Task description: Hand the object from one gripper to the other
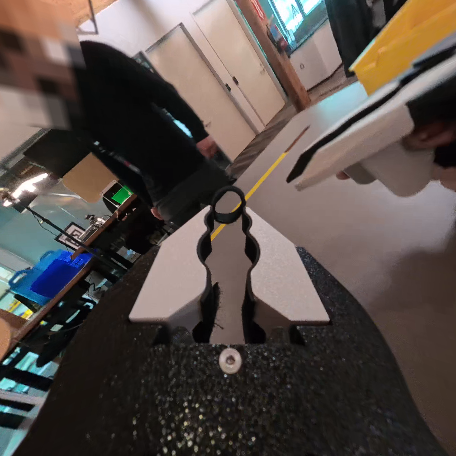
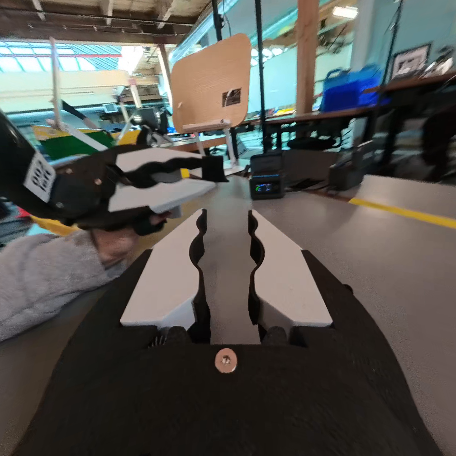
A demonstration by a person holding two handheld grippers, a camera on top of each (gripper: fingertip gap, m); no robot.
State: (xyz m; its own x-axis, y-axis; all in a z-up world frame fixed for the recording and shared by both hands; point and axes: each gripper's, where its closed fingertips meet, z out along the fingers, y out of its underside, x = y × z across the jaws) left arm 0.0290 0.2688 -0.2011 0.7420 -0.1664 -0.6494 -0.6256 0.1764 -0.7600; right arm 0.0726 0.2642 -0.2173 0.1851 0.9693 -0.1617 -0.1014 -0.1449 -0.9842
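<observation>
Desk [image 2: 370, 259]: grey top, broad, crossed by a yellow tape line [image 2: 404, 214].

Wooden panel on a stand [image 2: 209, 81]: tan, rounded corners, stood upright beyond the desk's far edge.

Blue bin [image 2: 350, 91]: on a bench in the background, right.

Person in dark clothing [image 1: 138, 118]: stood beyond the desk in the left wrist view.

Left hand-held gripper [image 1: 229, 209]: fingers drawn nearly together at the tips, clenched on the black ring. Seen from the right wrist view it lay at left [image 2: 209, 170], raised off the desk, held by a hand in a grey sleeve [image 2: 44, 278].

Right hand-held gripper [image 2: 227, 212]: released, fingers parted, nothing between them; grey desk showed through the gap. It sat near the left one, apart from it.

Small black device with lit screen [image 2: 265, 177]: on the desk, far side.

Black ring [image 1: 228, 208]: short open band, pinched at the left fingertips, clear of the desk.
</observation>
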